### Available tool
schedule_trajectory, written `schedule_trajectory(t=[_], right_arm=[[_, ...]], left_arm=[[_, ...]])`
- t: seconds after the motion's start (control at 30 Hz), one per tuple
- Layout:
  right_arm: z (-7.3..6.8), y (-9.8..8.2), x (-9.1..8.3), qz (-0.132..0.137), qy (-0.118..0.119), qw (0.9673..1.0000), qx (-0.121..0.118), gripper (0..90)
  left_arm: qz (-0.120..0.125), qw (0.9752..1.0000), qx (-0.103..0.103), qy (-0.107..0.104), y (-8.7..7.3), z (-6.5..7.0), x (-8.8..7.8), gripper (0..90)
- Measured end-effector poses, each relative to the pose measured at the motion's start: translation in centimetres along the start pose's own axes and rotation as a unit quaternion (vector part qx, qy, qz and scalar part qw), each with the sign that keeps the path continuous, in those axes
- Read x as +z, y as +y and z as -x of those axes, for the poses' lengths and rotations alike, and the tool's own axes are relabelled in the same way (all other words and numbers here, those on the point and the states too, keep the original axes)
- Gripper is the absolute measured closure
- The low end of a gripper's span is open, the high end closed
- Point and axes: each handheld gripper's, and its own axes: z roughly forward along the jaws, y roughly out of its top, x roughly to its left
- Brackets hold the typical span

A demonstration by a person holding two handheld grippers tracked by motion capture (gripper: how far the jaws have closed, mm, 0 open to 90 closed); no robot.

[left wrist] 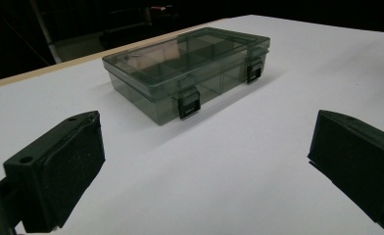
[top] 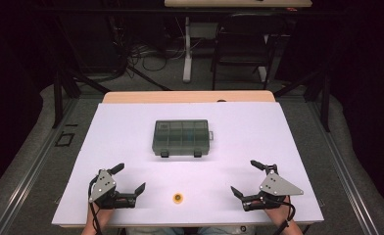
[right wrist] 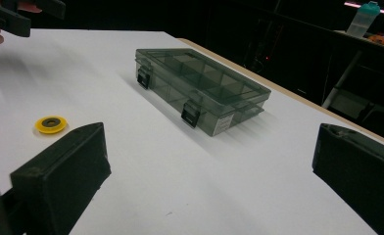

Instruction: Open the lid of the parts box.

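A smoky, see-through compartment box (top: pixel 181 137) lies flat in the middle of the white table (top: pixel 131 122), lid down and both front latches fastened. Nearer the person than the box, well apart from it, a small yellow ring (top: pixel 178 197) lies on the table. The left gripper (top: pixel 129 179) rests to the box's near left, its jaws spread wide with nothing between them. The right gripper (top: pixel 245 177) sits to the box's near right, jaws likewise wide apart and empty. The ring lies between the two grippers, touching neither.
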Motion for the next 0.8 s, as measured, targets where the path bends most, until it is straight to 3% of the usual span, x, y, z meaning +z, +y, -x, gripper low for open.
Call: schedule_trajectory(t=[0.8], right_arm=[[-0.15,-0.03,0.43,-0.010,-0.004,0.9999,0.004,0.0]], left_arm=[[-0.009,0.9999,0.003,-0.010,0.13,0.08,0.18,0.0]])
